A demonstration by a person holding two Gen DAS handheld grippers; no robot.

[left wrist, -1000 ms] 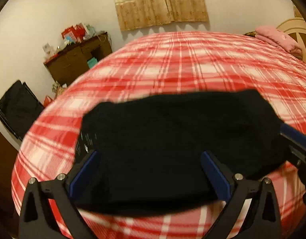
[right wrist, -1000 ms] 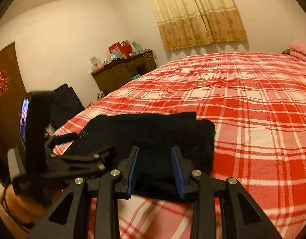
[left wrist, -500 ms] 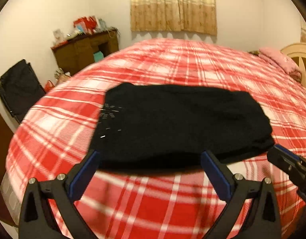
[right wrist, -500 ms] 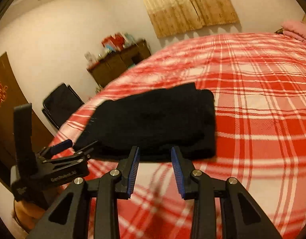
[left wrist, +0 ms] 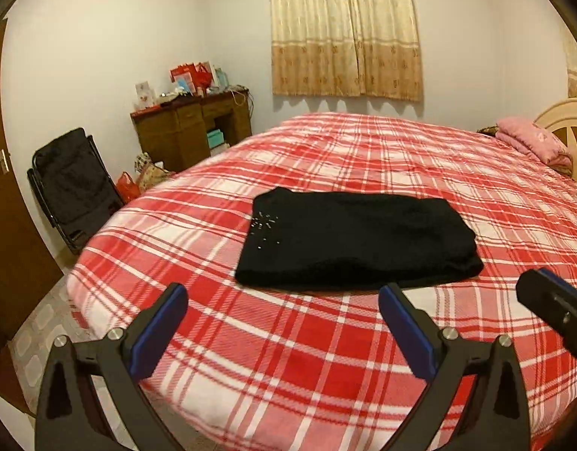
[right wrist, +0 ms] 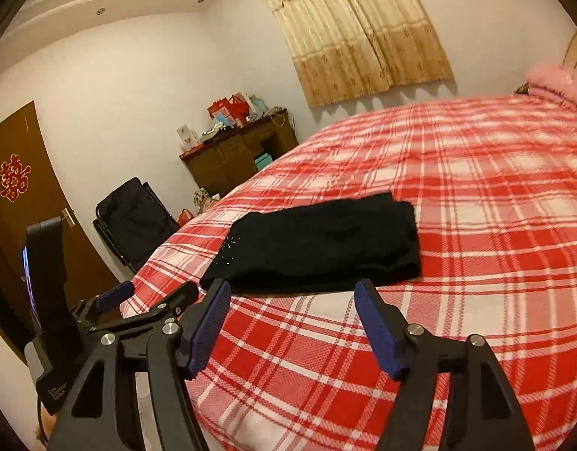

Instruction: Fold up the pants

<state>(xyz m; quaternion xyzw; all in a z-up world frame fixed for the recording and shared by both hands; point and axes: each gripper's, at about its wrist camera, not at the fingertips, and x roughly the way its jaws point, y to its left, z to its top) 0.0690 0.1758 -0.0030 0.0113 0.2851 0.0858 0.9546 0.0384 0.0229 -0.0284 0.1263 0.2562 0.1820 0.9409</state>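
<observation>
The black pants (left wrist: 356, 240) lie folded in a flat rectangle on the red plaid bed (left wrist: 326, 357), with small shiny studs near their left end. They also show in the right wrist view (right wrist: 318, 244). My left gripper (left wrist: 283, 312) is open and empty, held back from the pants' near edge. My right gripper (right wrist: 294, 308) is open and empty, also short of the near edge. The left gripper's body (right wrist: 112, 312) shows at the left of the right wrist view. The right gripper's tip (left wrist: 551, 300) shows at the right of the left wrist view.
A wooden desk (left wrist: 191, 127) with boxes stands by the far wall. A black folding chair (left wrist: 74, 184) and a brown door (right wrist: 25, 203) are at the left. Pink bedding (left wrist: 532, 143) lies by the headboard at the far right. Curtains (left wrist: 345, 30) hang behind.
Both grippers have drawn back and up from the pants, which now lie free on the bed. The right gripper's jaws have widened from narrow to open.
</observation>
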